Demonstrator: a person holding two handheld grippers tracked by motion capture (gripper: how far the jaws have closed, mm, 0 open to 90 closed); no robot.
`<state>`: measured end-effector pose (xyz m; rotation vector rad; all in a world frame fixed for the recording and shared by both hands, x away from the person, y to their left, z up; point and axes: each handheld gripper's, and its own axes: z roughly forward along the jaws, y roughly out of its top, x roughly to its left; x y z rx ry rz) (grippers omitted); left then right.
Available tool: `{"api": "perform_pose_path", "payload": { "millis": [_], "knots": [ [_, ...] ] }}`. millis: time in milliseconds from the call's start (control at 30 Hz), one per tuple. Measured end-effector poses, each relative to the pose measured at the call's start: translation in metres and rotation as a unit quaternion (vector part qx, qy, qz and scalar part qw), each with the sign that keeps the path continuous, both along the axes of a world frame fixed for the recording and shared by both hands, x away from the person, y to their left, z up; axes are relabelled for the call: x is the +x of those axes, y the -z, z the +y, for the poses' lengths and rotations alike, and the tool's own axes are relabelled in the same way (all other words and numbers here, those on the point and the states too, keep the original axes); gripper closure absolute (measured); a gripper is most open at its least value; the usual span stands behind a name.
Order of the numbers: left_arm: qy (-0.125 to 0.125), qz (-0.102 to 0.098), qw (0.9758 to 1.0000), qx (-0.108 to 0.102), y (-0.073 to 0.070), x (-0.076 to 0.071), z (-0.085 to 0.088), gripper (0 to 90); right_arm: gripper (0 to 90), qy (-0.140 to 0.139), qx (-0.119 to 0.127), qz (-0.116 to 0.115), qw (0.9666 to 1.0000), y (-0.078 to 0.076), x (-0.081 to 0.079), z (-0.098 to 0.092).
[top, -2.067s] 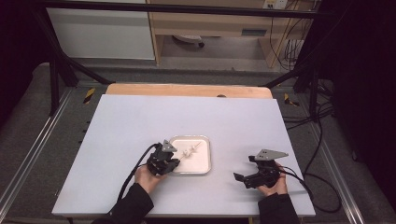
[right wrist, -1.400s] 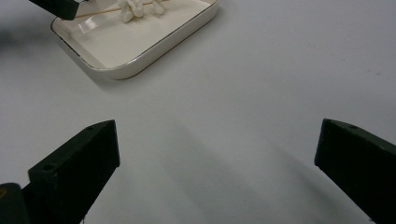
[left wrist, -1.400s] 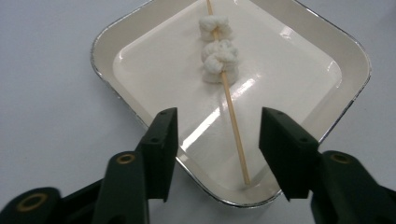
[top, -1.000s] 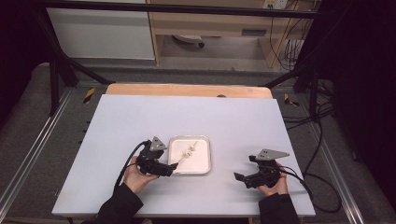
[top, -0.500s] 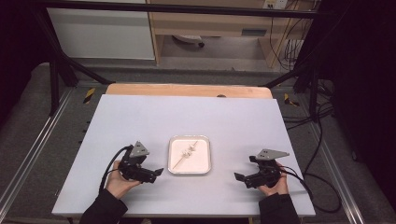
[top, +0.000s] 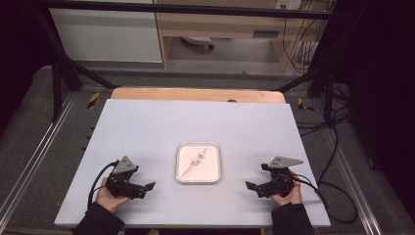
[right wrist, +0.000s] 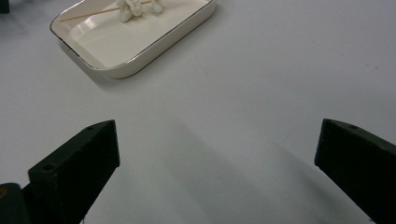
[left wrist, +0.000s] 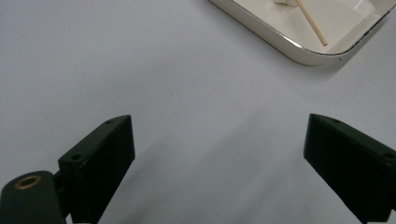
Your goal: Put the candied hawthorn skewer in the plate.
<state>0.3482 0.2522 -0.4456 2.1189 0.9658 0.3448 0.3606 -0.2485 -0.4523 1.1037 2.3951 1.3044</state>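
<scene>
The skewer (top: 197,160) lies slantwise in the tray (top: 181,174) at mid-table, a few small white lumps (top: 196,159) threaded on it near its middle; in the left gripper view its bare end (left wrist: 312,24) rests on the tray floor short of the rim. Neither gripper touches it; the work on it looks done, and the step in hand seems to be parking the tools.

The left gripper (top: 149,186) sits near the table's (top: 147,127) front edge, well left of the tray, jaws wide with nothing between them, having just been opening; the right gripper (top: 250,185) sits well to the tray's right, jaws likewise wide and empty. To do this well, I would keep both low and level, clear of the tray so no cable or jaw nudges it, and set them down gently with the jaws pointing inward as they do now.

What the lumps are I cannot tell; they are small and pale against the pale tray. The left gripper view cuts off most of the tray and the skewer's far part; the right gripper view crops the lumps at its top edge. From above, the skewer's tips are hard to make out.
</scene>
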Motion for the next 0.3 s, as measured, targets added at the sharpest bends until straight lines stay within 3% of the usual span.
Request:
{"api": "perform_pose_path", "payload": {
  "millis": [300],
  "knots": [
    [-0.003, -0.006, 1.0, 0.004, 0.0037, -0.0024, 0.0029, 8.8, 0.7, -0.002, -0.004, 0.005, 1.0, 0.0012, 0.0, 0.0009]
  ]
}}
